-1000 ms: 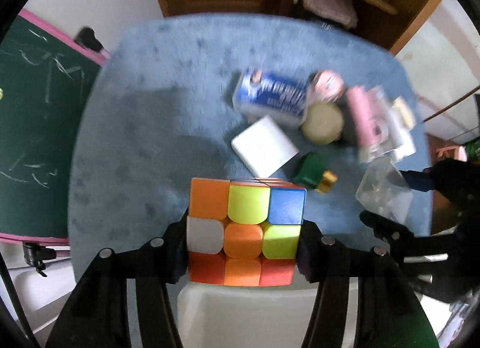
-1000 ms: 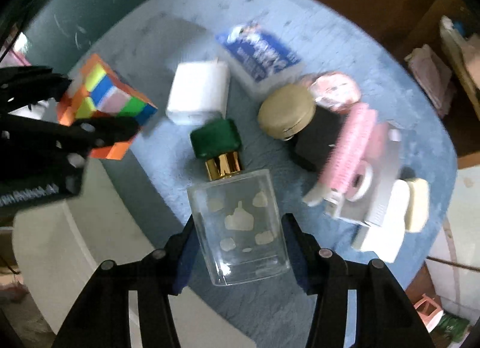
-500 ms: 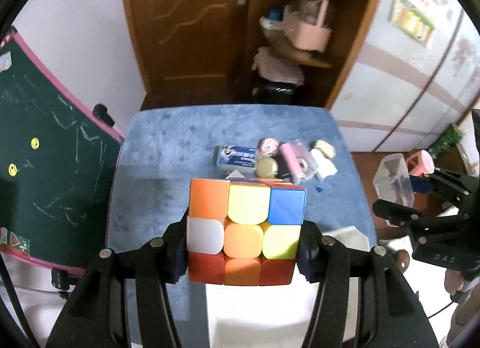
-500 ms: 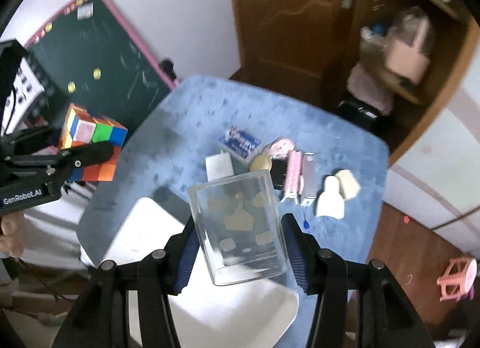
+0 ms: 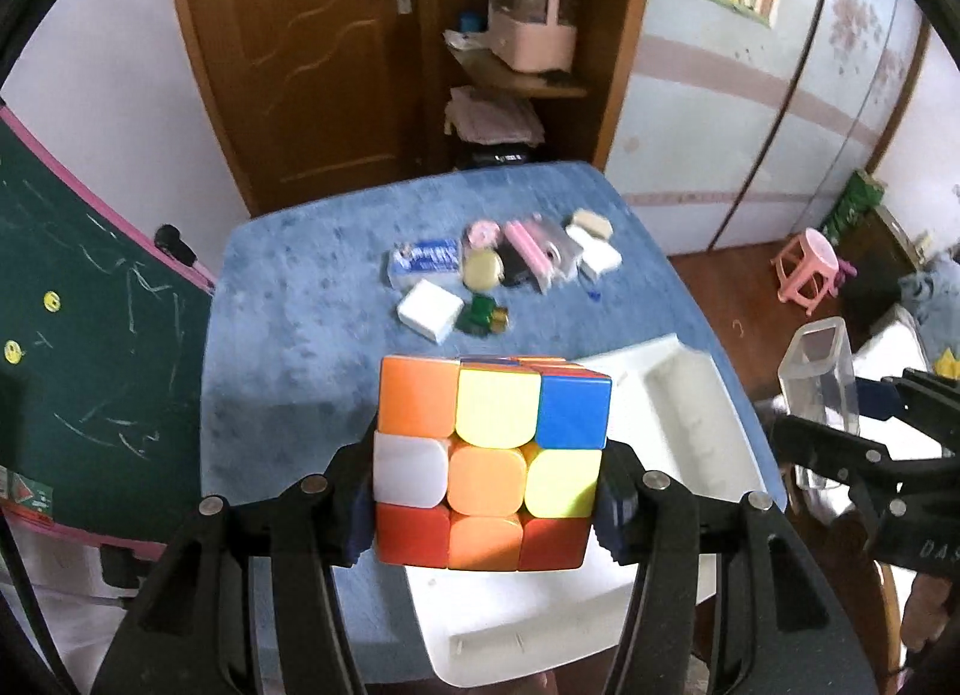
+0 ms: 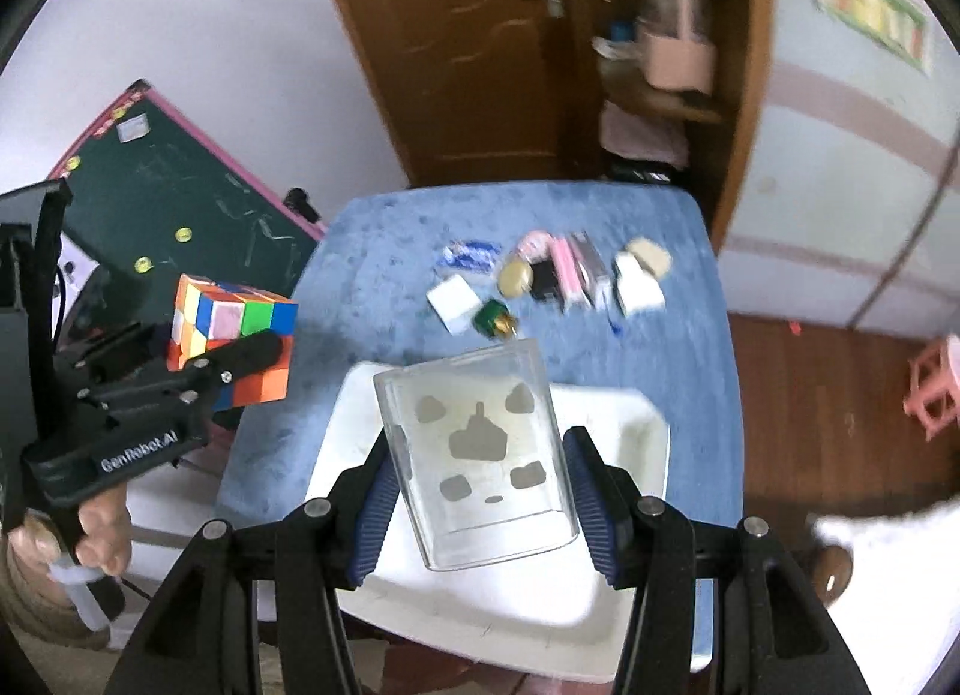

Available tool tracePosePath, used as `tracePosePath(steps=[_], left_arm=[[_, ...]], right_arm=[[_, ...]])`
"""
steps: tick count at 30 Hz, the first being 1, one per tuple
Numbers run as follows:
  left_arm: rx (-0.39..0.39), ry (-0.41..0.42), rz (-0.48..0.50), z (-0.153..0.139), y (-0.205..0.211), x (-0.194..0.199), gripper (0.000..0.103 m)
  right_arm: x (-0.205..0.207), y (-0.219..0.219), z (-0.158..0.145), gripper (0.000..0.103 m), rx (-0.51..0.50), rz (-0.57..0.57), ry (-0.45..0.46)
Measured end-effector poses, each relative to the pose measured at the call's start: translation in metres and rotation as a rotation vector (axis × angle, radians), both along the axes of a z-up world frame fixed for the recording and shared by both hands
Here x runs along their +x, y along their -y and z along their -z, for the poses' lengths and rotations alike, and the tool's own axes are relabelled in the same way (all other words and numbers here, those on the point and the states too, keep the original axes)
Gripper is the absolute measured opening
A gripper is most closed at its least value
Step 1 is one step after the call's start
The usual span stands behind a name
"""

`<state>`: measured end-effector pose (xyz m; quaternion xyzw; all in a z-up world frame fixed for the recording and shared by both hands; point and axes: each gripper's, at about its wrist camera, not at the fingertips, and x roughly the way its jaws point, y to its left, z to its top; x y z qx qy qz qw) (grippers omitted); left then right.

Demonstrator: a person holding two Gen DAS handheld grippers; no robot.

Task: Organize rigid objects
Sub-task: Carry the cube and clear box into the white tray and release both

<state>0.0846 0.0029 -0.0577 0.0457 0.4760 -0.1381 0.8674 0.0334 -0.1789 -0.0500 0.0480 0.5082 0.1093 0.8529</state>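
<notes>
Gripping cube [image 5: 489,461] between left gripper [image 5: 486,506] pads, above tray [image 5: 690,413]

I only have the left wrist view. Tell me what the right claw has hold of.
Observer: The right claw is shut on a clear container, with a blue pad pressing each side.
Operator: Describe its front face.
Observer: Grey shapes are printed on it, with a hand shape in the middle.
Operator: Now give me the cube's far side.
Observer: On that side the cube shows a pink square and a green one side by side.
</notes>
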Motion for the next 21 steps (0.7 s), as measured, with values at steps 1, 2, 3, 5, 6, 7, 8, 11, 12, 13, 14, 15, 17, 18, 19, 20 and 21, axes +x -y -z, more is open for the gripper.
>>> tracePosePath(steps=[1,2,3,5,6,7,8,11,12,13,14,15,17,18,19,20,21], left_arm=[[0.012,-0.005,0.001,0.009,0.002,-0.002,0.060],[0.019,-0.007,-0.001,0.013,0.003,-0.003,0.060],[0.029,-0.016,-0.002,0.021,0.004,-0.003,0.060],[0.037,-0.035,-0.006,0.037,0.006,-0.004,0.060],[0.046,-0.039,-0.011,0.044,0.006,-0.005,0.060],[0.065,-0.035,-0.012,0.054,0.008,-0.006,0.060],[0.074,-0.034,-0.014,0.059,0.008,-0.008,0.060],[0.097,-0.057,-0.004,0.084,0.008,-0.014,0.060],[0.091,-0.082,0.003,0.096,0.007,-0.016,0.060],[0.091,-0.093,0.009,0.102,0.007,-0.018,0.060],[0.097,-0.110,0.014,0.112,0.008,-0.020,0.060],[0.100,-0.119,0.019,0.116,0.008,-0.022,0.060],[0.106,-0.133,0.030,0.128,0.009,-0.027,0.060],[0.108,-0.139,0.038,0.132,0.009,-0.029,0.060],[0.110,-0.143,0.046,0.137,0.010,-0.031,0.060],[0.113,-0.145,0.051,0.139,0.011,-0.032,0.060],[0.114,-0.149,0.057,0.143,0.012,-0.033,0.060]], right_arm=[[-0.005,-0.001,0.006,0.054,0.000,0.018,-0.009],[-0.010,-0.002,0.014,0.054,0.000,0.040,-0.024],[-0.014,-0.003,0.020,0.054,-0.007,0.056,-0.036],[-0.020,-0.006,0.032,0.054,-0.031,0.075,-0.051],[-0.023,-0.007,0.037,0.054,-0.038,0.084,-0.060],[-0.025,-0.007,0.044,0.054,-0.040,0.098,-0.070],[-0.027,-0.007,0.051,0.054,-0.038,0.109,-0.084],[-0.032,-0.010,0.069,0.054,-0.033,0.125,-0.118],[-0.034,-0.011,0.078,0.054,-0.036,0.128,-0.130],[-0.033,-0.012,0.083,0.054,-0.037,0.131,-0.140],[-0.034,-0.013,0.092,0.054,-0.036,0.136,-0.156],[-0.035,-0.014,0.099,0.054,-0.035,0.137,-0.168],[-0.037,-0.016,0.116,0.054,-0.026,0.145,-0.202],[-0.037,-0.017,0.123,0.054,-0.021,0.149,-0.214],[-0.038,-0.018,0.130,0.054,-0.019,0.153,-0.227],[-0.039,-0.019,0.138,0.054,-0.020,0.157,-0.240],[-0.039,-0.020,0.143,0.054,-0.019,0.158,-0.248]])
